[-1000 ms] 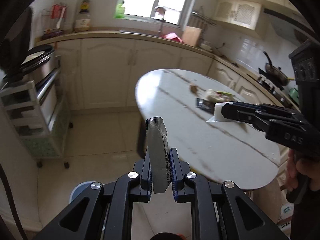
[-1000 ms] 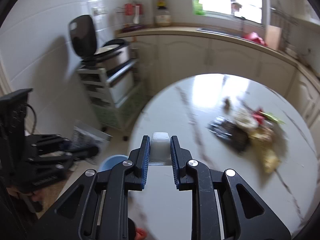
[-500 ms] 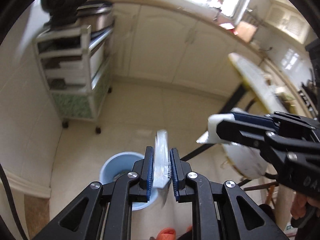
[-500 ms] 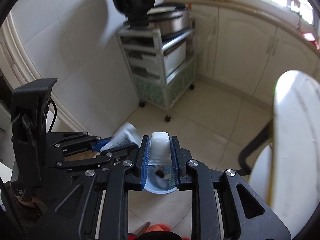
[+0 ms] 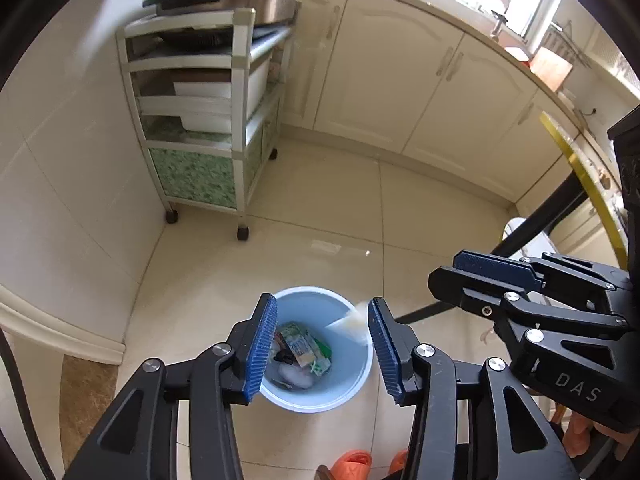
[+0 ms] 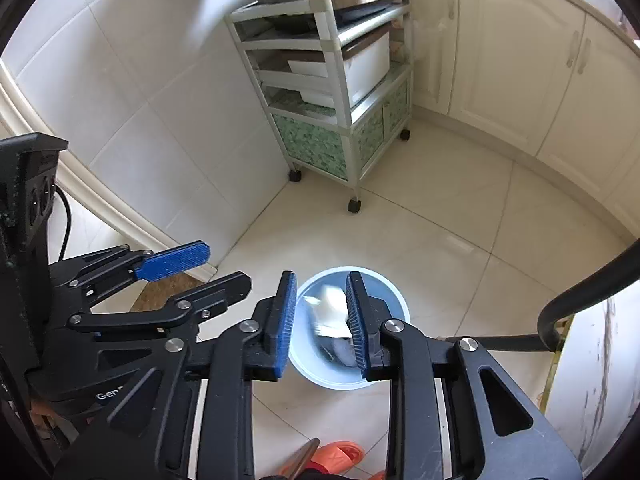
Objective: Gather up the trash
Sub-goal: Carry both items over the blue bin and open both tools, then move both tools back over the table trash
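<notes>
Left gripper (image 5: 322, 344): jaws have just opened wide; the wrapper it carried a second ago is gone from between them.
Right gripper (image 6: 320, 322): jaws have just parted; the white cup (image 6: 330, 312) is loose between the pads, blurred, dropping.
Blue bin (image 5: 356, 388): on the floor directly under both grippers; older trash (image 5: 302, 350) lies at its bottom.
Meaning: both pieces released over the bin; more waits on the table.

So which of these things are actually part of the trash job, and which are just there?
Part of the job:
left gripper
right gripper
blue bin
white scrap
trash in the bin

Just there:
shelf cart
cabinets
orange slippers
</notes>
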Action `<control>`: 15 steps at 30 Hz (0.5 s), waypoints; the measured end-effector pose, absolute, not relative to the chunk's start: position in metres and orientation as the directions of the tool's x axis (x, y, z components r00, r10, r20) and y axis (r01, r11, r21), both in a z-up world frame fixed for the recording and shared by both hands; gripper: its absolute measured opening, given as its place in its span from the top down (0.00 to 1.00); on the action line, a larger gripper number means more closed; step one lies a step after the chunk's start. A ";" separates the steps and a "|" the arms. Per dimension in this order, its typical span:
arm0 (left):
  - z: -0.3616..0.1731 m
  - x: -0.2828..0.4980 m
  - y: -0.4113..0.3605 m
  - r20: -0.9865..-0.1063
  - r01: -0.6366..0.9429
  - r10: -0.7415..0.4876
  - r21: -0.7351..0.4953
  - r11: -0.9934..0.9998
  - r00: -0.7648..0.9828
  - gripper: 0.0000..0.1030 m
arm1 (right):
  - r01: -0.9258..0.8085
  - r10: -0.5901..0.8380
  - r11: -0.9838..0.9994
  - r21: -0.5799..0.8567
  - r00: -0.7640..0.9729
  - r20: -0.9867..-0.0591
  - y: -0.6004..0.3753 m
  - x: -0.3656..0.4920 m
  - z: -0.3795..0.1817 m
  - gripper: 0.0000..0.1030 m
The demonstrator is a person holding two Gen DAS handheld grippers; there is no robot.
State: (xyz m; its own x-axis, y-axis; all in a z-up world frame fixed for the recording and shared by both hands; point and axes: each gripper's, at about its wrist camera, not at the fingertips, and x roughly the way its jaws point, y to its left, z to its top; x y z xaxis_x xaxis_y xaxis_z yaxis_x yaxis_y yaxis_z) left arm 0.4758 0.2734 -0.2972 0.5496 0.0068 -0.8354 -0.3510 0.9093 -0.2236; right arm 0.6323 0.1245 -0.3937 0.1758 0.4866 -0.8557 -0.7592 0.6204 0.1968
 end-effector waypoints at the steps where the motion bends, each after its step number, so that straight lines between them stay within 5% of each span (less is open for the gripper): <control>1: -0.293 0.474 0.272 -0.831 -0.353 0.014 -0.220 0.909 0.556 0.54 | -0.757 0.486 0.625 0.190 0.187 -0.854 0.125 0.632 -0.390 0.67; 9: -0.228 0.438 0.237 -0.738 -0.329 0.107 -0.162 0.930 0.667 0.42 | -0.717 0.529 0.682 0.146 0.347 -0.774 0.087 0.619 -0.316 0.46; 15: -0.160 0.423 0.167 -0.625 -0.223 0.101 -0.120 0.967 0.774 0.28 | -0.672 0.541 0.737 0.072 0.523 -0.658 0.023 0.597 -0.238 0.20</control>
